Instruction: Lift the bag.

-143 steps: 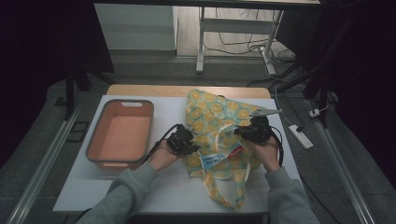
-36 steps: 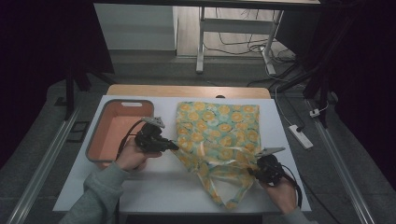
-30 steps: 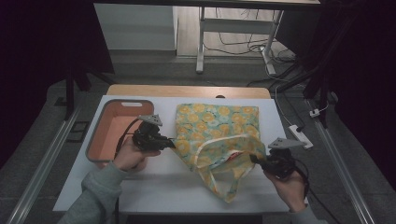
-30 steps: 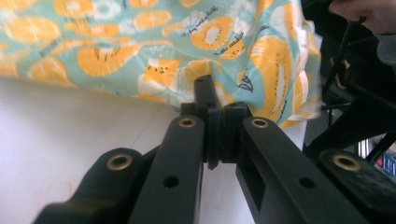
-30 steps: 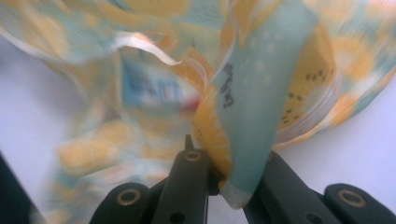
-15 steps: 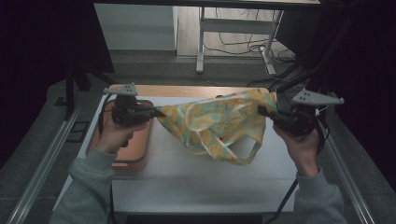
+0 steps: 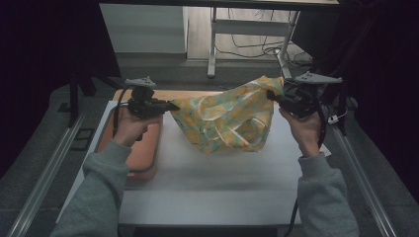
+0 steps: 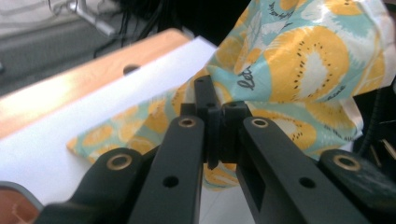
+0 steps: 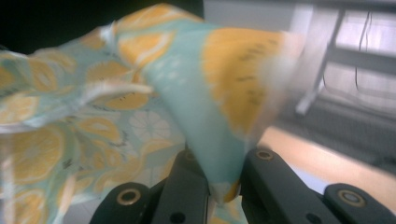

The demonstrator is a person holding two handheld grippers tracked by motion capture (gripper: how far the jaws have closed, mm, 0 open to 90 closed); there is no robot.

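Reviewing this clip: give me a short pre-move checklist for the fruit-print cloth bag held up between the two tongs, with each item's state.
1. Left tongs shut on a bag corner: ok.
2. Right tongs shut on the opposite corner: ok.
3. Bag lifted; whether its lowest fold is off the white table: cannot tell.
4. Cloth stretched flat between the tongs: not ok, it sags and folds.
5. Bag apart from the orange tray: ok.
6. Bag's contents: cannot tell.

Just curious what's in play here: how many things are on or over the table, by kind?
Fruit-print cloth bag: 1
Orange tray: 1
Handheld grippers, left gripper and right gripper, each clamped on the bag: 2
Total: 4
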